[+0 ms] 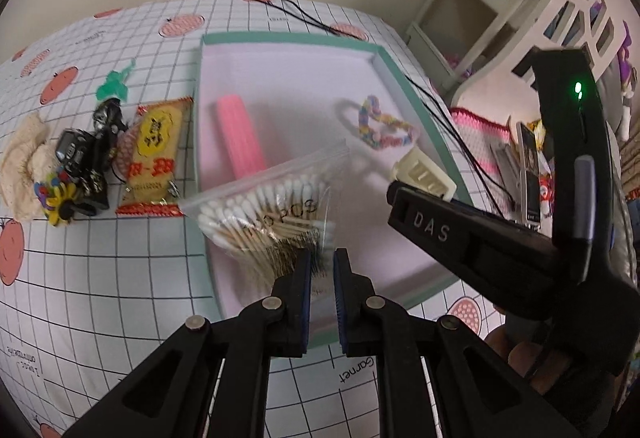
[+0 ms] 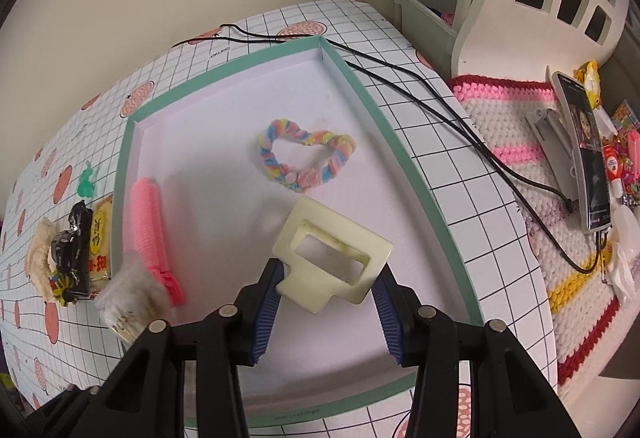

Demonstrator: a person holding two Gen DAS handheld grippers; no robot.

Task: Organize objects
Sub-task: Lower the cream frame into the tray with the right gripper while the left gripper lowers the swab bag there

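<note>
The left gripper (image 1: 322, 270) pinches the edge of a clear bag of cotton swabs (image 1: 272, 216) and holds it over the near left side of the green-edged tray (image 2: 404, 142). The right gripper (image 2: 328, 288) squeezes a cream hair clip (image 2: 332, 250) just above the tray floor. A pink roller (image 2: 150, 222) and a fuzzy rainbow heart (image 2: 306, 158) lie inside the tray, while the snack packet (image 1: 154, 154) and small toys (image 1: 86, 166) sit on the checked cloth (image 1: 120, 298) to the left.

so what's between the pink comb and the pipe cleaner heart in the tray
Nothing: in the right wrist view, only bare white tray floor separates the pink ridged comb from the pastel twisted pipe cleaner heart.
</note>
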